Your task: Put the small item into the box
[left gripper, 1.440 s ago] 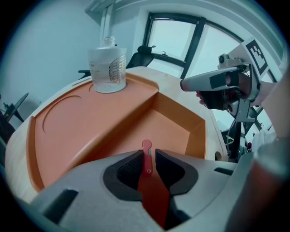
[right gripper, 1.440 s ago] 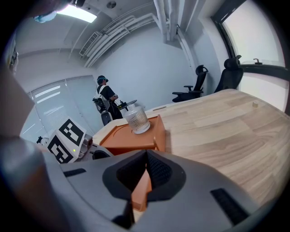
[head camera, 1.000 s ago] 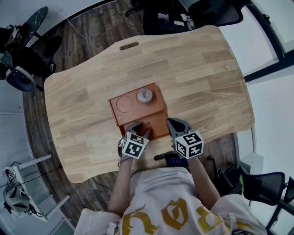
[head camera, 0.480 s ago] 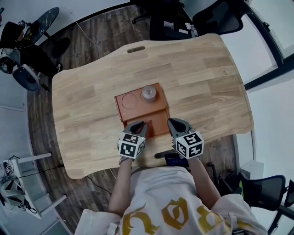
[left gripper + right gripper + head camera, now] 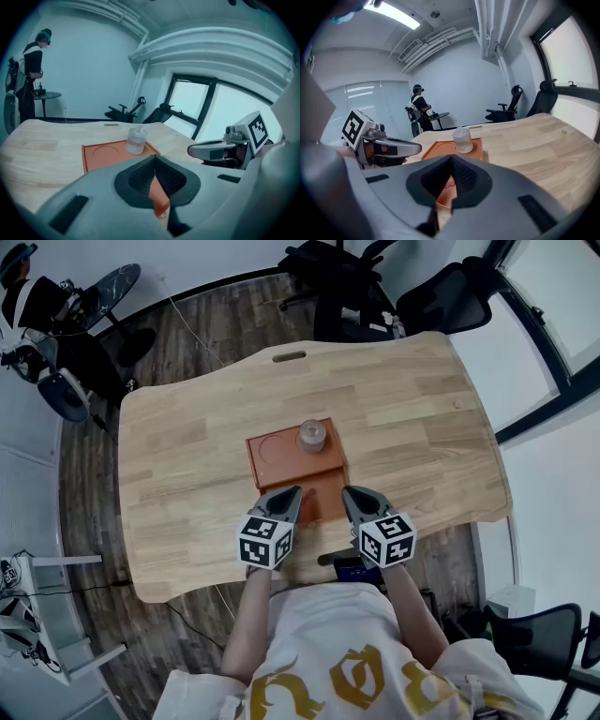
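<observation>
An orange box (image 5: 272, 451) lies in the middle of the wooden table, with a round recess on its far left and a lower section at its near end. A small clear bottle (image 5: 310, 436) stands upright on its far right corner. My left gripper (image 5: 291, 495) hovers at the box's near left edge, jaws shut with nothing between them. My right gripper (image 5: 351, 495) is level with it at the near right edge, also shut and empty. In the left gripper view the bottle (image 5: 136, 139) stands past the closed tips (image 5: 154, 160). The right gripper view shows the same bottle (image 5: 462, 139) ahead.
The table's near edge (image 5: 225, 589) runs just behind both grippers, and a dark device (image 5: 349, 566) lies there. Office chairs (image 5: 441, 296) stand beyond the far edge. A person (image 5: 32, 70) stands by a small round table far off to the left.
The left gripper's jaws, wide open over the box's near section a second ago, have closed, and it has drawn back slightly towards me. The right gripper has hardly moved.
</observation>
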Action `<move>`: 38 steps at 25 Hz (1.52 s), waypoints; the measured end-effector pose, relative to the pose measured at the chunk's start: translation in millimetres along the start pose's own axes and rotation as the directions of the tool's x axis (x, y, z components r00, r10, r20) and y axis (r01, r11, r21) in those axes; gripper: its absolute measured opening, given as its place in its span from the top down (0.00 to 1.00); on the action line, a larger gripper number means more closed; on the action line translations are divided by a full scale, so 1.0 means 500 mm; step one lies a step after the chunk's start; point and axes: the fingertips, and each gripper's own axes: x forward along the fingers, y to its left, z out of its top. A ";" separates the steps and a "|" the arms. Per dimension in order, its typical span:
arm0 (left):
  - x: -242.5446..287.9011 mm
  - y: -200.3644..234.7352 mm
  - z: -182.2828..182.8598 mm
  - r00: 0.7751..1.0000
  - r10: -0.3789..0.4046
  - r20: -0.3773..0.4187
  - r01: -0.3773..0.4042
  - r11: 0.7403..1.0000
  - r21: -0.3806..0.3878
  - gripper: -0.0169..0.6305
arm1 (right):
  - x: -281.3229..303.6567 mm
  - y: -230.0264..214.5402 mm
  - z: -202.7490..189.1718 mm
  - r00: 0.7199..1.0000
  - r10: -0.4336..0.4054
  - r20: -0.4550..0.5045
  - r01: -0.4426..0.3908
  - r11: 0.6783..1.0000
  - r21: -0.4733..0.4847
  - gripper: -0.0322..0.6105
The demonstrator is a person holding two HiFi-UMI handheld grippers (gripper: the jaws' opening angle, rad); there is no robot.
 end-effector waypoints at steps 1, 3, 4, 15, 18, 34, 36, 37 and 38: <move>-0.011 0.003 0.013 0.999 0.017 0.029 -0.017 1.000 0.006 0.96 | -0.004 0.003 0.005 1.000 0.000 0.009 0.000 1.000 0.005 0.93; -0.032 0.007 0.030 0.997 0.038 0.066 -0.039 0.999 0.018 0.96 | -0.012 0.010 0.016 0.999 0.002 0.033 -0.003 0.999 0.032 0.93; -0.042 0.007 0.035 0.996 0.042 0.076 -0.044 0.999 0.020 0.96 | -0.017 0.014 0.022 0.999 0.003 0.048 -0.005 0.999 0.046 0.93; -0.113 -0.044 0.098 0.980 0.000 0.198 -0.003 1.000 0.013 0.96 | -0.077 0.046 0.061 0.988 0.000 0.151 -0.013 0.997 0.082 0.93; -0.119 -0.052 0.106 0.978 0.005 0.211 -0.012 0.999 0.031 0.96 | -0.088 0.047 0.071 0.985 0.006 0.173 -0.021 0.996 0.084 0.93; -0.127 -0.060 0.105 0.971 -0.011 0.239 0.013 1.000 -0.009 0.96 | -0.109 0.054 0.072 0.981 0.024 0.193 -0.039 0.996 0.074 0.93; -0.124 -0.058 0.107 0.969 -0.017 0.245 0.024 0.999 -0.024 0.96 | -0.109 0.053 0.072 0.981 0.025 0.194 -0.041 0.996 0.079 0.93; -0.124 -0.057 0.106 0.969 -0.018 0.246 0.025 0.999 -0.026 0.96 | -0.108 0.052 0.070 0.981 0.024 0.192 -0.040 0.996 0.077 0.93; -0.123 -0.056 0.105 0.969 -0.018 0.245 0.026 0.999 -0.027 0.96 | -0.107 0.052 0.069 0.982 0.023 0.189 -0.038 0.996 0.075 0.93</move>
